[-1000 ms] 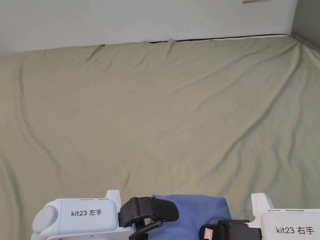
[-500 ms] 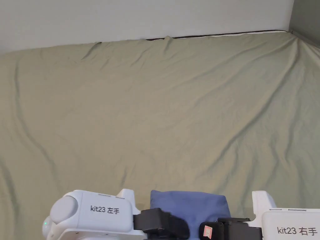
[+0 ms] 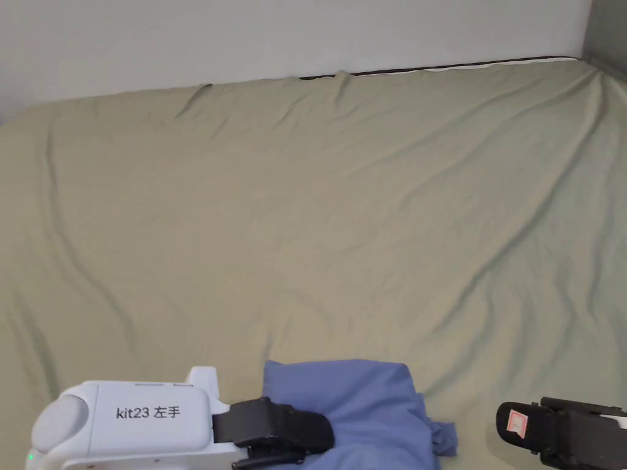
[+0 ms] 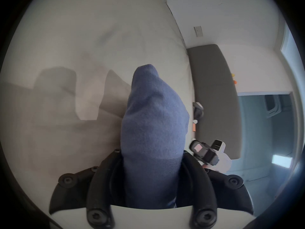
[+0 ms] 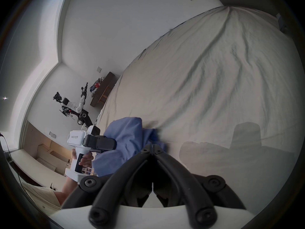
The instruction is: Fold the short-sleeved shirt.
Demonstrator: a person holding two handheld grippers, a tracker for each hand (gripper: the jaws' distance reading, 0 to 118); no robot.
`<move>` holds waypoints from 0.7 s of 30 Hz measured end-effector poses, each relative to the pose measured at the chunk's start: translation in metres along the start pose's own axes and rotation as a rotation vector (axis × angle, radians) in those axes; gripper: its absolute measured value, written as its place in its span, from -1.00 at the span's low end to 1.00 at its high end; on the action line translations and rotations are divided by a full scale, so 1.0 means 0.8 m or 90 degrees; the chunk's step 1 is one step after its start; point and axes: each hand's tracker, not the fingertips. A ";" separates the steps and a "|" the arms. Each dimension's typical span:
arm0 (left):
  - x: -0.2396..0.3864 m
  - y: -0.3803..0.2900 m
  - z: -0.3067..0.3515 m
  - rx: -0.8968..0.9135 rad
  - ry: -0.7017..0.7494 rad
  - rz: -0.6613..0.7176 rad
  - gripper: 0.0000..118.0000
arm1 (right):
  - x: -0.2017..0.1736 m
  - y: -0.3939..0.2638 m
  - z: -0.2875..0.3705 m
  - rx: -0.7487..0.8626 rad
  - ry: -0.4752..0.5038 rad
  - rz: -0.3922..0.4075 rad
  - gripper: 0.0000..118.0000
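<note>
Starting at the left of my head view, I see the left gripper [image 3: 288, 431] low at the bottom edge, its white body lying sideways and its black jaws reaching right onto the blue short-sleeved shirt [image 3: 361, 410]. From the left gripper view the 2 jaws sit on either side of a thick bunch of that shirt [image 4: 151, 125], the cloth filling the gap between them, so I read this gripper as pinching the shirt. The shirt is a crumpled bundle at the near edge of the bed [image 3: 318, 202], resting on the wrinkled olive-beige sheet, with a small flap of cloth sticking out on its right side. In the right gripper view a hand [image 5: 85, 160] grips the handle of the left gripper [image 5: 113, 144], whose jaws are sunk into the left side of the shirt [image 5: 127, 138]. Further right in my head view, the right gripper [image 3: 520, 425] lies near the bottom right corner, apart from the shirt with bare sheet between them. In its own view the right gripper [image 5: 152, 147] has its 2 jaws pressed together at the tips with nothing between them, their tips lined up just in front of the shirt's edge. A pale wall [image 3: 275, 37] runs behind the bed.
</note>
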 end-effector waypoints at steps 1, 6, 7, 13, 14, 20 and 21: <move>-0.003 0.007 0.018 0.016 0.017 -0.006 -0.31 | -0.001 0.000 -0.002 0.004 0.002 0.000 -1.00; -0.012 0.034 0.137 0.043 0.176 -0.058 -0.31 | -0.011 0.000 -0.016 0.006 0.021 0.011 -1.00; -0.017 0.036 0.163 0.049 0.218 -0.069 -0.31 | -0.012 -0.001 -0.016 0.004 0.024 0.016 -1.00; -0.097 0.052 0.295 0.110 0.436 0.033 -0.31 | -0.016 -0.002 -0.019 -0.003 0.023 0.030 -1.00; -0.117 0.052 0.303 0.114 0.477 0.049 -0.31 | -0.016 -0.002 -0.018 -0.004 0.022 0.031 -1.00; -0.191 0.037 0.316 0.150 0.365 0.144 -0.32 | -0.015 -0.003 -0.003 -0.031 0.028 0.077 -1.00; -0.191 0.032 0.317 0.142 0.375 0.125 -0.32 | -0.013 -0.002 0.001 -0.033 0.028 0.079 -1.00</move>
